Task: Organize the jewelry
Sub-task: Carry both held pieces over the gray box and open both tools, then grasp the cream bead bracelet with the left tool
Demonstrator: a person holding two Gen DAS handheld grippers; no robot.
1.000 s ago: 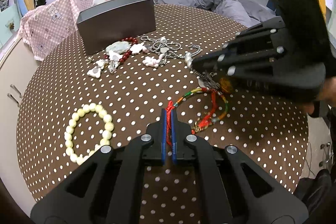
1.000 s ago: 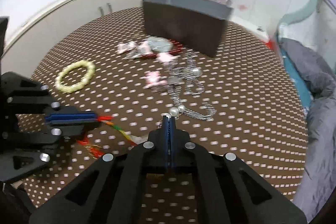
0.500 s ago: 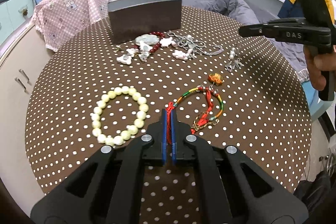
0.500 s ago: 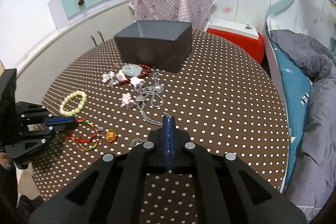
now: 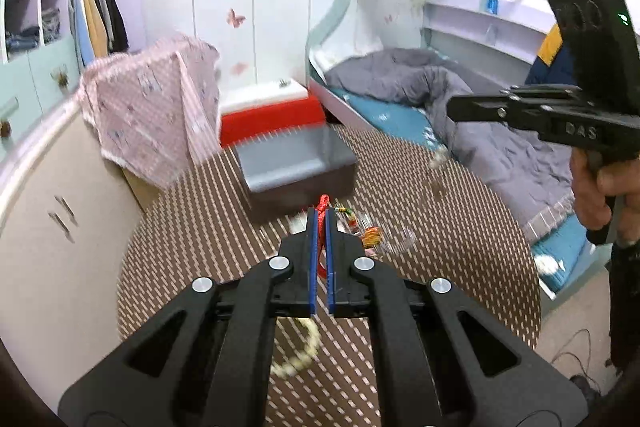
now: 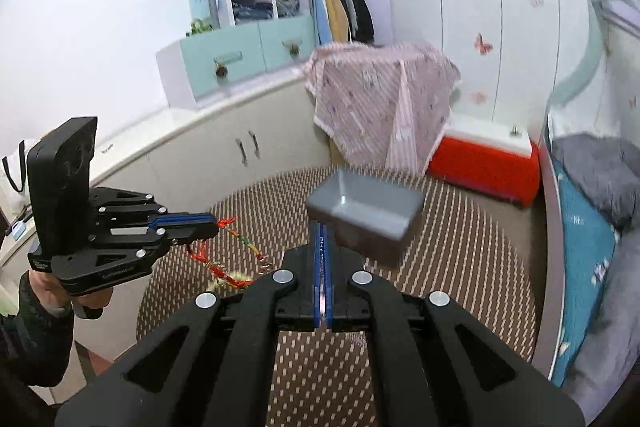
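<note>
My left gripper (image 5: 319, 217) is shut on a red and multicoloured cord bracelet (image 5: 321, 206) and holds it high above the table; in the right wrist view the bracelet (image 6: 236, 247) hangs from the left gripper (image 6: 214, 223). My right gripper (image 6: 322, 231) is shut on a thin chain with a pearl charm, which dangles below it in the left wrist view (image 5: 437, 163), where the gripper (image 5: 454, 109) is at the right. The open grey box (image 5: 294, 167) stands on the dotted table below both (image 6: 366, 211).
A cream bead bracelet (image 5: 298, 351) lies on the brown dotted round table (image 5: 460, 227), part hidden by my left fingers. More jewelry (image 5: 384, 239) lies blurred near the box. A pink cloth-covered chair (image 5: 156, 115), a red-and-white box (image 6: 484, 155) and a bed (image 5: 460, 115) surround the table.
Both grippers have risen well above the table. The cord bracelet has left the table in my left gripper, and the chain hangs from my right gripper. The view has tilted up.
</note>
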